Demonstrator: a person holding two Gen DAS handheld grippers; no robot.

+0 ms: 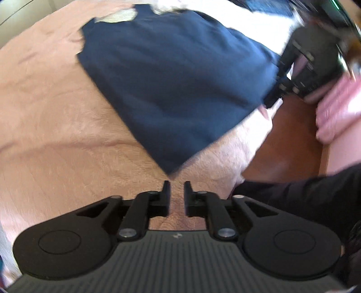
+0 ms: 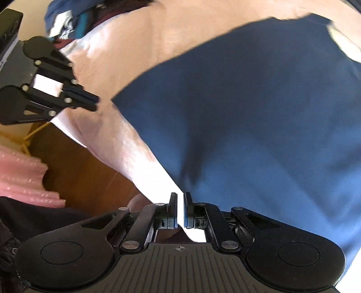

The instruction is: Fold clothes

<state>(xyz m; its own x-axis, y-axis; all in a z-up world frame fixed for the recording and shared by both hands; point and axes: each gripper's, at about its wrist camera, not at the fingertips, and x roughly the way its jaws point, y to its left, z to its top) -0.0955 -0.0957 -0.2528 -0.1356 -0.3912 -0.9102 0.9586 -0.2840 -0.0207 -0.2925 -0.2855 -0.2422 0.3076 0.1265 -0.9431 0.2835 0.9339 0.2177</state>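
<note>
Step in hand: taking hold of the lower corners of a dark blue shirt point(image 1: 176, 78), spread flat on a peach bedspread point(image 1: 56, 124); no fold made yet, so the task looks to be near its start. In the left wrist view the shirt fills the upper middle of the frame, one corner pointing down to bottom centre. The left gripper point(image 1: 177, 183) sits just short of that corner, jaws at a narrow gap with only bedspread showing between them: empty, not gripping. The right gripper point(image 2: 180, 195) is drawn nearly closed; in the left wrist view its tips meet the shirt's edge at right of frame, and in its own view the hem runs right by its fingertips. Whether cloth is actually pinched I cannot tell: a bright sliver shows between the pads. Wood floor point(image 1: 293, 135) lies at lower right, beyond the bed edge; a pile of other clothes point(image 2: 67, 20) sits upper left in the right wrist view. Next move, as I judge it: left jaws advance over the corner tip and close on it, right grip is confirmed, then both corners lift together toward the collar end.
</note>
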